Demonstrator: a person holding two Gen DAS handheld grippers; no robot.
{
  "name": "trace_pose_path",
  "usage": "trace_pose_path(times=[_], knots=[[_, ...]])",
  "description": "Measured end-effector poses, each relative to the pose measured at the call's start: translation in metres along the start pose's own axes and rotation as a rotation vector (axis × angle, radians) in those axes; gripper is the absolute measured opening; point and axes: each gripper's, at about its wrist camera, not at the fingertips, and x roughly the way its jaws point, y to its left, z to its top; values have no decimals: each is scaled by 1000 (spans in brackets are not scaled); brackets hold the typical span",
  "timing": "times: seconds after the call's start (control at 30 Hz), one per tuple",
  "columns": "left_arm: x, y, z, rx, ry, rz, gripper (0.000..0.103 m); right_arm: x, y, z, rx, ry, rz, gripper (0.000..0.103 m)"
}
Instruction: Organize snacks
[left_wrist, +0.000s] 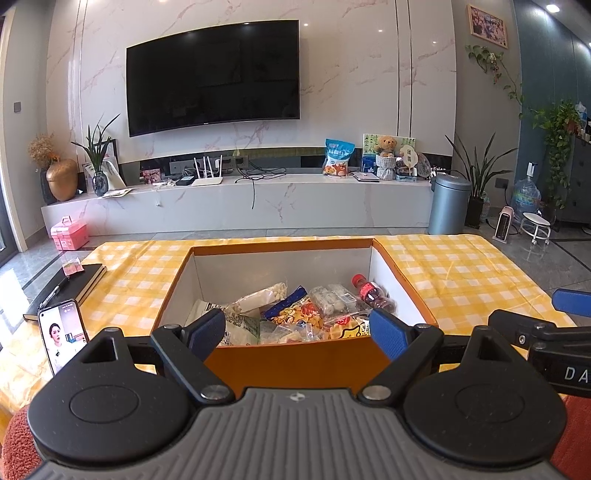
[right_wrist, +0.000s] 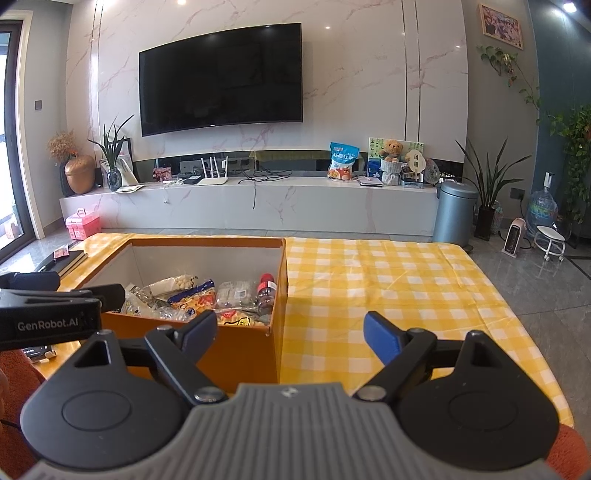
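Note:
An open orange box (left_wrist: 291, 363) with white inner walls stands on the yellow checked tablecloth (left_wrist: 461, 273). Inside lie several snack packets (left_wrist: 295, 314) and a small red-capped bottle (left_wrist: 371, 291). My left gripper (left_wrist: 297, 330) is open and empty, just in front of the box's near wall. My right gripper (right_wrist: 290, 332) is open and empty, at the box's (right_wrist: 240, 350) near right corner; the snacks (right_wrist: 195, 297) and bottle (right_wrist: 266, 290) show inside. The left gripper also shows at the left edge of the right wrist view (right_wrist: 55, 306).
A phone (left_wrist: 62, 334) playing a video leans at the near left, beside a black notebook (left_wrist: 64, 288) with a pen. Bare tablecloth (right_wrist: 399, 295) spreads right of the box. Beyond the table are a TV cabinet (left_wrist: 236, 203), a bin (left_wrist: 448, 203) and a pink case (left_wrist: 69, 232).

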Motion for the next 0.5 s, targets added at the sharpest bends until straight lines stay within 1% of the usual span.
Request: trace_pose_path(times=[0.5], knots=[[-3, -1, 1, 0, -18, 5, 103, -1, 2, -1, -13, 10, 0, 85]])
